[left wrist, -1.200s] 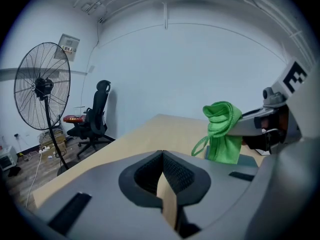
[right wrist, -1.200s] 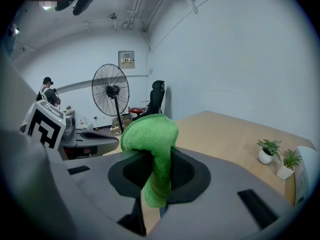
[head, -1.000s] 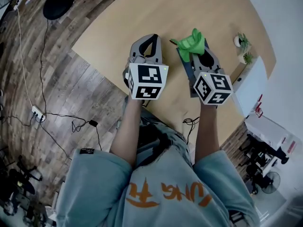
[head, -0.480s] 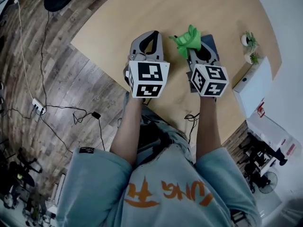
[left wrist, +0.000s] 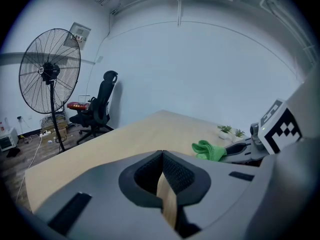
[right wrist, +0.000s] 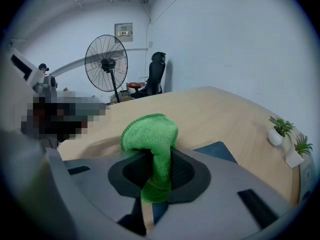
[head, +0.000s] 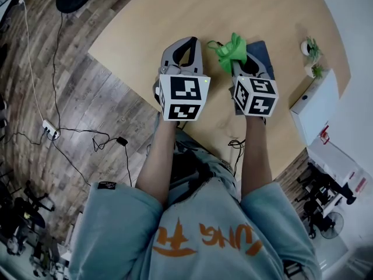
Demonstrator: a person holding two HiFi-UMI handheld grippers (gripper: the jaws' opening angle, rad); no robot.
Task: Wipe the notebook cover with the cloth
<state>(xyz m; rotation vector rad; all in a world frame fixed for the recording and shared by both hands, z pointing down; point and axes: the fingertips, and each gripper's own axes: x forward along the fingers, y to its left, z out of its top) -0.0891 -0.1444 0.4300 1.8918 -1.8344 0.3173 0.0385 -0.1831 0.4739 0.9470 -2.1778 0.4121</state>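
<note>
My right gripper (head: 238,62) is hanging over the notebook (head: 261,52), its fingers clamping the green cloth (head: 231,49), which is bunching up by the notebook's left edge. My left gripper (head: 185,41) is hovering just left of the notebook, above the bare surface (head: 175,10), its fingers pressing together on nothing.

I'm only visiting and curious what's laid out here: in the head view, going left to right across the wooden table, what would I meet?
First the left hand-held gripper → green cloth → dark blue notebook → small potted plants.
</note>
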